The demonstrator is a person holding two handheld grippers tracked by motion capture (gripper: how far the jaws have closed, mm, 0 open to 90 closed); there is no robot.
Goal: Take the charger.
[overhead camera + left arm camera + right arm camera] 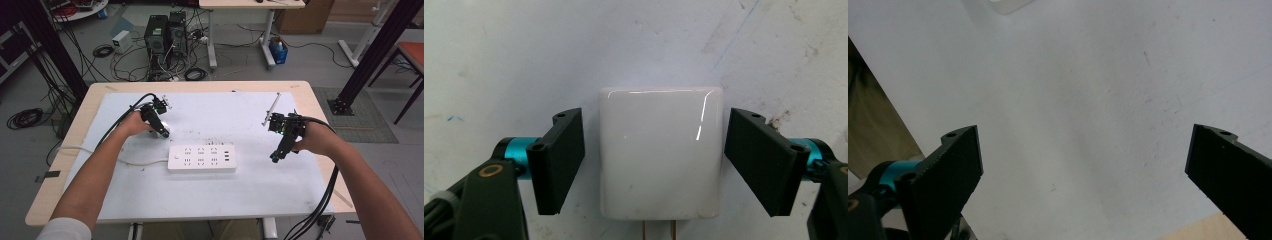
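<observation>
Floor: grey, in front of my table, strewn with loose black cables (pixel 125 60) and a coil (pixel 24 118) at far left.
Table: light wood top (pixel 310 95), most of it covered by a white sheet (pixel 225 112) with small marks and scuffs.
Computers: two dark towers (pixel 165 35) stand on the floor beyond my table, with a small white box (pixel 121 41) to their left.
Second desk: white legs (pixel 212 42), pale top, further back.
Box: cardboard (pixel 305 17), near that desk, with a blue container (pixel 278 51) in front of it.
Frame: black posts (pixel 372 55) at right, one at left.
Mat: grey (pixel 362 117), right of my table.
Seat: red-orange (pixel 414 52), far right edge.
Light: even, indoor, soft shadows.
</observation>
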